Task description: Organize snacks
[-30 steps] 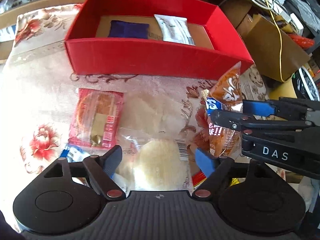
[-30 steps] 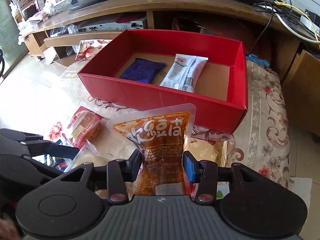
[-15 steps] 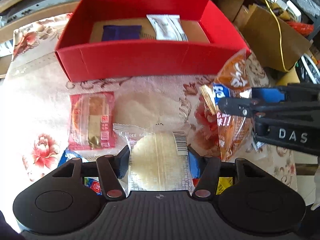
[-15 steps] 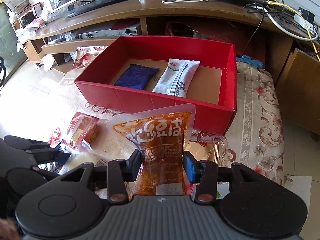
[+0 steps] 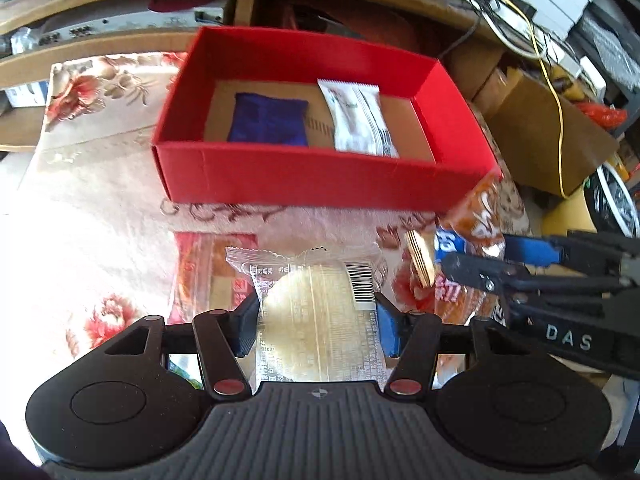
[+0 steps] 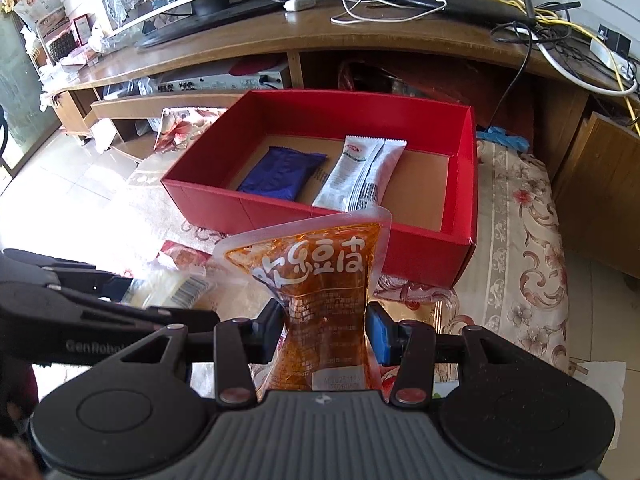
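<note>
Left tongs (image 5: 316,330) clamp the pale cake (image 5: 316,312), right tongs (image 6: 326,334) the orange pouch (image 6: 320,280) (box (image 6: 320,216) half bare).

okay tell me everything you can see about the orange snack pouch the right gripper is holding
The orange snack pouch is a glossy plastic packet with a clear sealed rim, large white characters across its upper face and small print below. It stands upright, pinched at its waist so the film wrinkles inward, held by the right gripper above the floral cloth, in front of the red box. Only the gripper's pads touch it.
</note>
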Available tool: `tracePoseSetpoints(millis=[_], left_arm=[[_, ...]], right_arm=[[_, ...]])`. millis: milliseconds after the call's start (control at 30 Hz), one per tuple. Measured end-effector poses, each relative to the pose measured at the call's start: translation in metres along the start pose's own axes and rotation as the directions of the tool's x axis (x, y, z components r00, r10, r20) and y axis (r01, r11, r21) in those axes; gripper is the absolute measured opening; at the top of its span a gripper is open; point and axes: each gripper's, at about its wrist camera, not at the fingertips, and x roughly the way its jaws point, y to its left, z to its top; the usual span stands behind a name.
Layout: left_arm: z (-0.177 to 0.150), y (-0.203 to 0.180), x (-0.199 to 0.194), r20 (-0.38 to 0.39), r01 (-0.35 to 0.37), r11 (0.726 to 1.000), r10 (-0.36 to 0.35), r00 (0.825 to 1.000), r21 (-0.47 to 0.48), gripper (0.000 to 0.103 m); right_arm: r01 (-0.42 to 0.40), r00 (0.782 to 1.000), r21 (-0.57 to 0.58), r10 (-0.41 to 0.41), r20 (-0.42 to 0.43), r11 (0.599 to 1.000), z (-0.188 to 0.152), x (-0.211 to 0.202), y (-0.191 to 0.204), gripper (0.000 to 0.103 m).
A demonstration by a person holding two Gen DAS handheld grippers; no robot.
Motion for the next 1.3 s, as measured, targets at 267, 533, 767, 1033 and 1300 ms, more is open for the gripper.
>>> tracePoseSetpoints(millis=[267, 533, 767, 1033, 1300], left_arm=[[0.015, -0.003, -0.006, 0.046, 0.009, 1.000, -0.008, 0.999, -0.010, 0.064], [0.029, -0.007, -0.006, 0.071, -0.003, 1.000, 0.003, 0.997, -0.009, 0.064], [0.044, -0.012, -0.006, 0.107, -0.033, 0.999, 0.032, 0.994, 0.004, 0.063], [0.066, -0.012, -0.005, 0.144, -0.037, 0.999, 0.039, 0.989, -0.017, 0.063], [0.088, -0.012, 0.007, 0.155, -0.053, 0.998, 0.056, 0.986, -0.022, 0.063]], right_arm=[[-0.008, 1.000, 0.001, 0.008, 0.028, 1.000, 0.012, -0.005, 0.004, 0.043], [0.002, 0.999, 0.017, -0.003, 0.039, 1.000, 0.023, -0.004, 0.000, 0.043], [0.012, 0.998, 0.038, -0.014, 0.056, 0.999, 0.039, -0.001, -0.007, 0.043], [0.018, 0.996, 0.059, -0.023, 0.083, 0.998, 0.063, 0.005, -0.015, 0.043], [0.038, 0.995, 0.070, -0.045, 0.094, 0.997, 0.084, 0.020, -0.025, 0.043]])
